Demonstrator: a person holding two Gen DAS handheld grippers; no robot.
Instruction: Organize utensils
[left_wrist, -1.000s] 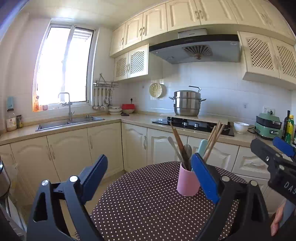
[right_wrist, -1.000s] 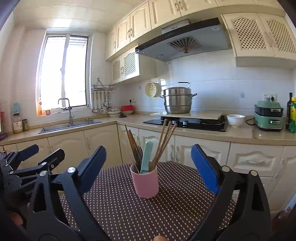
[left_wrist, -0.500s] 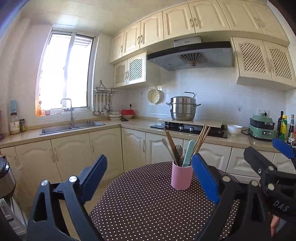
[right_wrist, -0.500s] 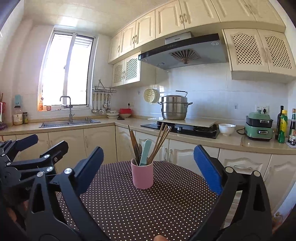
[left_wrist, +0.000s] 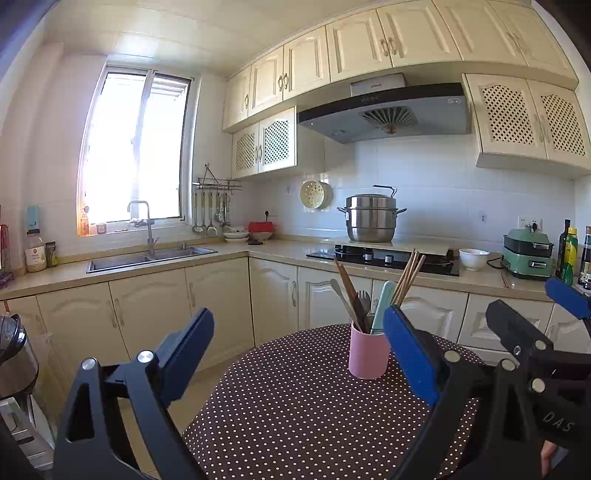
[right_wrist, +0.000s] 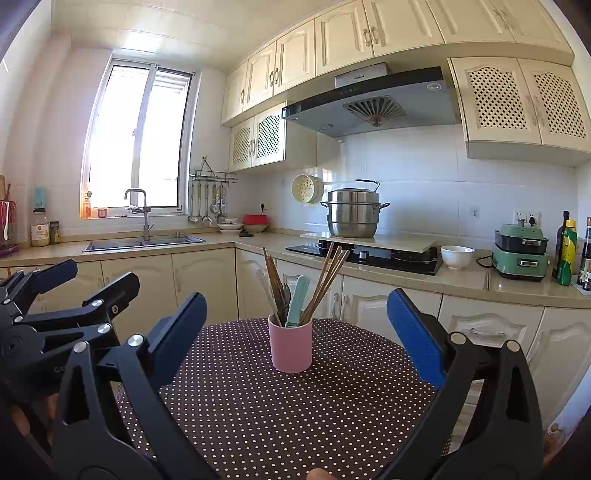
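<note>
A pink cup stands upright on the round dotted table. It holds wooden chopsticks, a teal-handled utensil, dark chopsticks and metal cutlery. The cup also shows in the left wrist view, partly behind my left gripper's right finger. My left gripper is open and empty, held back from the cup. My right gripper is open and empty, with the cup centred beyond its fingers. Each gripper shows at the edge of the other's view.
Kitchen counters run behind the table, with a sink, a hob with a steel pot, a white bowl, a green appliance and bottles. A kettle stands low at the left.
Both grippers have drawn back from the cup and risen a little, so the cup looks smaller and farther. Both stay open and empty.
</note>
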